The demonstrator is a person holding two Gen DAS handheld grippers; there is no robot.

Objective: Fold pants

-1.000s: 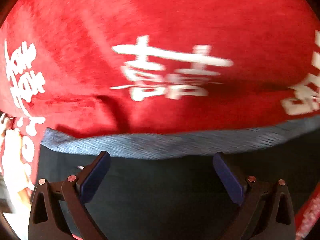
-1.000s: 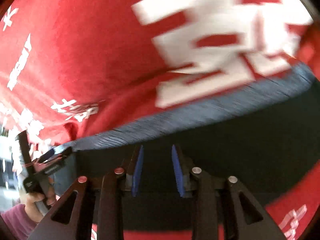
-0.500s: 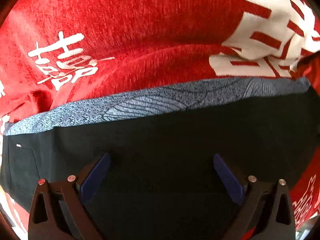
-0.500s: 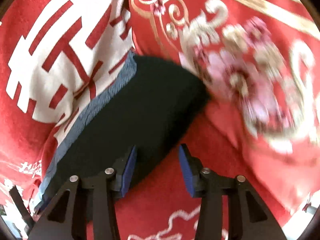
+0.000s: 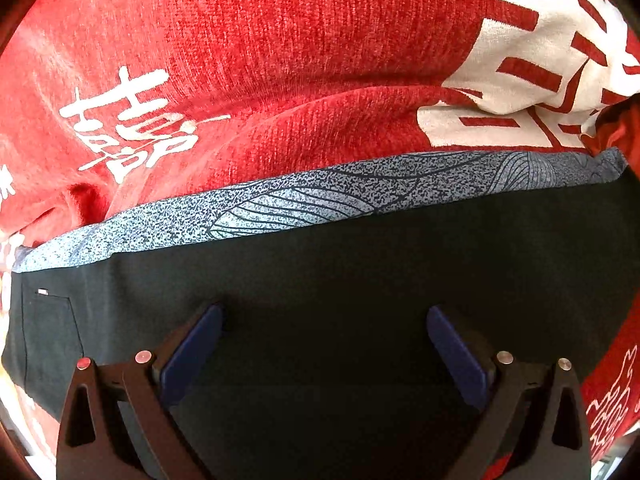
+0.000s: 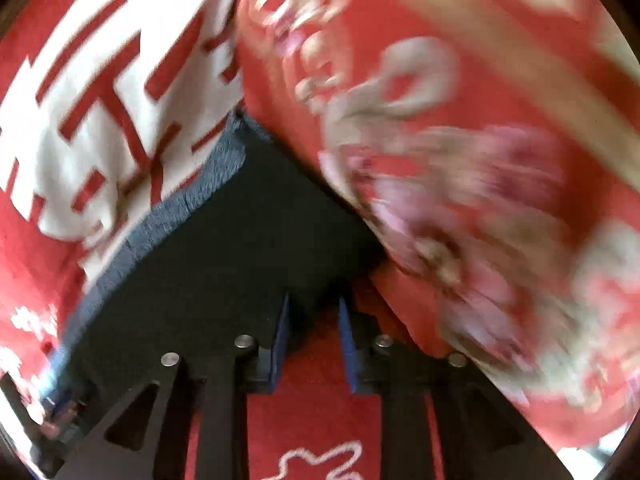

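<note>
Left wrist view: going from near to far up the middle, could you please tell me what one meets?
Left tool with blue pads, open → black pants fabric → speckled grey patterned band → red woven cloth with white characters.

We see black pants [image 5: 340, 280] edged with a speckled blue-grey band [image 5: 320, 200] that carries fine dark leaf lines. Under them lies a red blanket [image 5: 280, 60] printed with white characters, and our grippers' pads [image 5: 192, 354] are dark blue.
</note>
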